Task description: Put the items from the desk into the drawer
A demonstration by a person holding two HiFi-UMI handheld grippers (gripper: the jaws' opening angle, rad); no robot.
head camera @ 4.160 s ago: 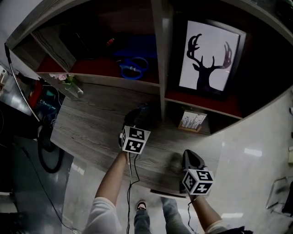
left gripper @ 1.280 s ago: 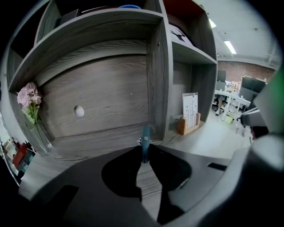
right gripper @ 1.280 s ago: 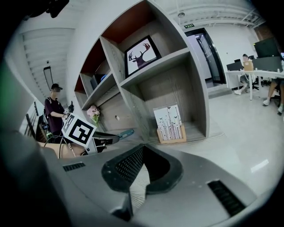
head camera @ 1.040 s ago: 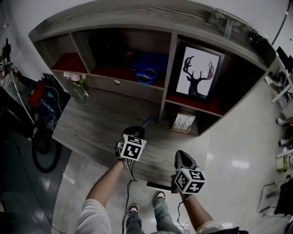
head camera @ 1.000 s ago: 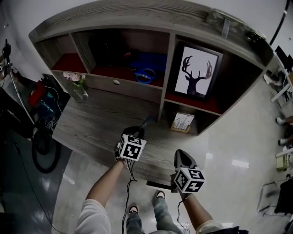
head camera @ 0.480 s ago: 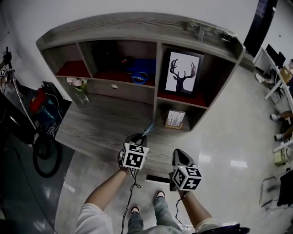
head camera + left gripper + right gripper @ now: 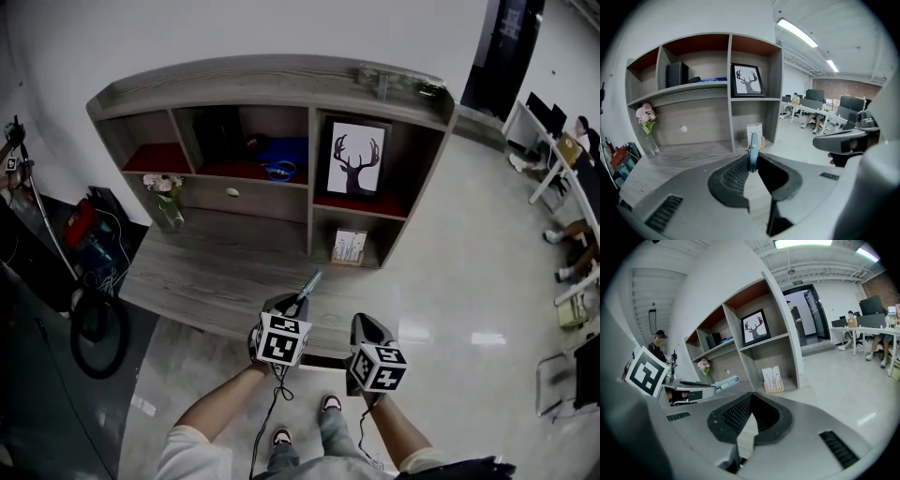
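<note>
My left gripper (image 7: 293, 302) is shut on a slim light-blue tool (image 7: 309, 281) that sticks out forward past the jaws. In the left gripper view the tool (image 7: 752, 151) stands on edge, clamped at the jaw tips. My right gripper (image 7: 364, 324) hangs beside it to the right, shut with nothing between the jaws, as the right gripper view (image 7: 750, 401) shows. Both are held over the front edge of the grey wooden desk (image 7: 216, 267). The drawer with a white knob (image 7: 232, 191) sits under the middle shelf and looks closed.
A vase of flowers (image 7: 167, 199) stands at the desk's left back. The shelf unit holds a deer picture (image 7: 354, 164), a small printed card stand (image 7: 349, 246) and blue things with scissors (image 7: 279, 169). Cables and gear (image 7: 89, 244) lie left of the desk.
Both grippers have drawn back from the shelf unit and risen, so more of the room shows. The light-blue tool stays clamped in the left gripper.
</note>
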